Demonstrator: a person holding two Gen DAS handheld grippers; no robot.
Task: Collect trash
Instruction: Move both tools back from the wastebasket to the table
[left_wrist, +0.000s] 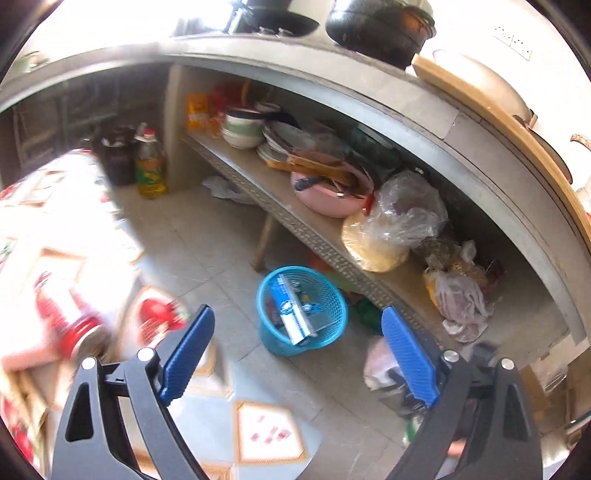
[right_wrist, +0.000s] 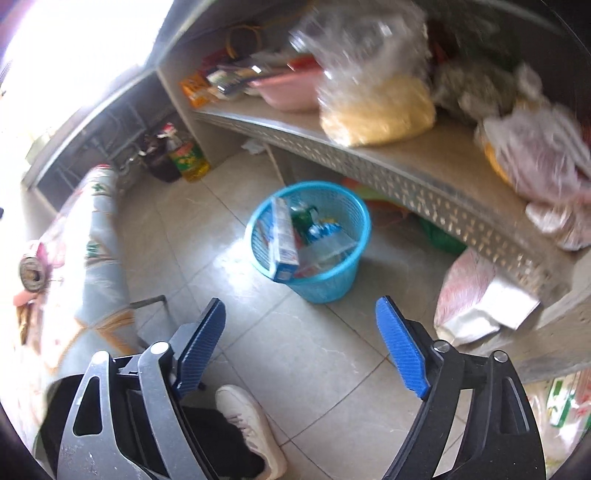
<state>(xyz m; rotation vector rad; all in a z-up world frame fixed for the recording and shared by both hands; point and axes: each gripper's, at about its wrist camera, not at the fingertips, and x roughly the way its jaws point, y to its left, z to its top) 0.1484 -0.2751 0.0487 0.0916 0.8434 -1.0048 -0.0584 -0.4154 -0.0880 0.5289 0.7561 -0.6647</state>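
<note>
Left wrist view: the left gripper fills the bottom of the frame, its two blue-padded fingers spread wide with nothing between them. Framed in the gap, just above frame centre-bottom, is a blue mesh wastebasket standing upright on the tiled floor. A long blue-and-white carton leans inside it among other wrappers, so the trash looks already dropped in, which fits the empty jaws. Above and to the right of the basket, a low shelf runs diagonally under a kitchen counter, crowded with stacked bowls, a pink basin and a clear bag of yellow grain. A bottle of cooking oil stands on the floor at upper left. The left edge is blurred, showing a patterned cloth.

Right wrist view: the right gripper is likewise wide open and empty at the bottom of the frame. The wastebasket sits at frame centre, above the fingers, close to the shelf edge and partly in front of it. A white shoe of the person shows at bottom centre. A pink-and-silver bag leans on the floor at right, just below the shelf.
</note>
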